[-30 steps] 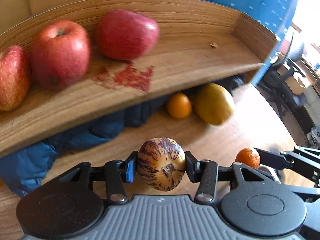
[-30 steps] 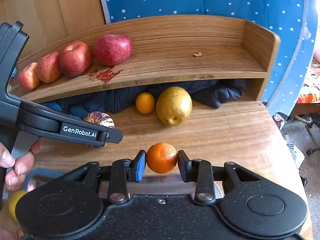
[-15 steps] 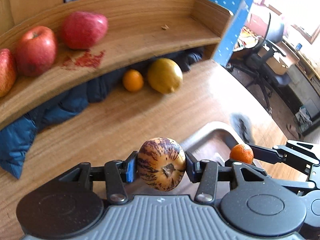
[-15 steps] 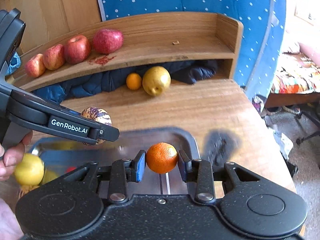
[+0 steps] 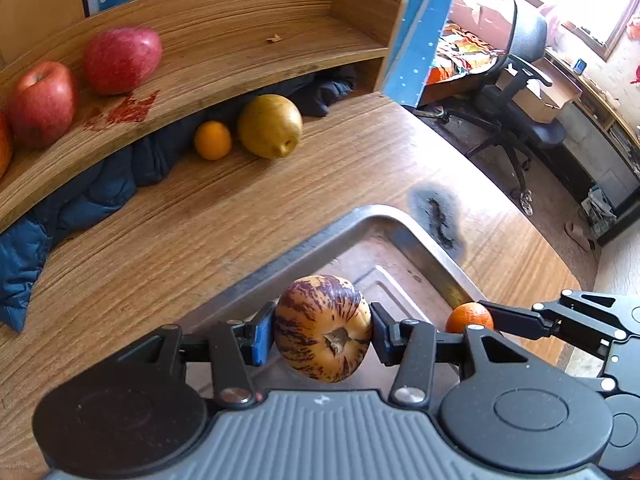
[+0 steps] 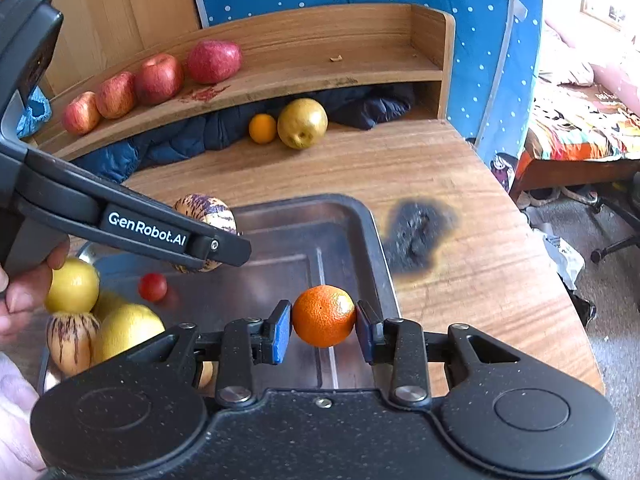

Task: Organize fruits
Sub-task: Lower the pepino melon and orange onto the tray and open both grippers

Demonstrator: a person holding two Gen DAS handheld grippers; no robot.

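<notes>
Here the left hand-held gripper [image 5: 323, 330] clamps a striped fruit [image 5: 323, 328]; at its 3 o'clock, the right hand-held gripper [image 6: 323, 317] clamps a tangerine [image 6: 323, 315] above the tray [image 6: 372, 236].

A dark scorch mark [image 6: 418, 236] stains the wooden table [image 6: 460, 160].

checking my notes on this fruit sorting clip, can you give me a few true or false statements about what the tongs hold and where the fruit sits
1. The left tongs grip a striped melon-like fruit. True.
2. The right tongs are open with nothing in them. False: they are shut on an orange mandarin.
3. Four red apples sit on the wooden shelf. True.
4. The metal tray holds no fruit. False: yellow fruits, a striped one and a small red fruit lie at its left end.
5. A yellow pear sits beside a small orange on the table. True.
</notes>
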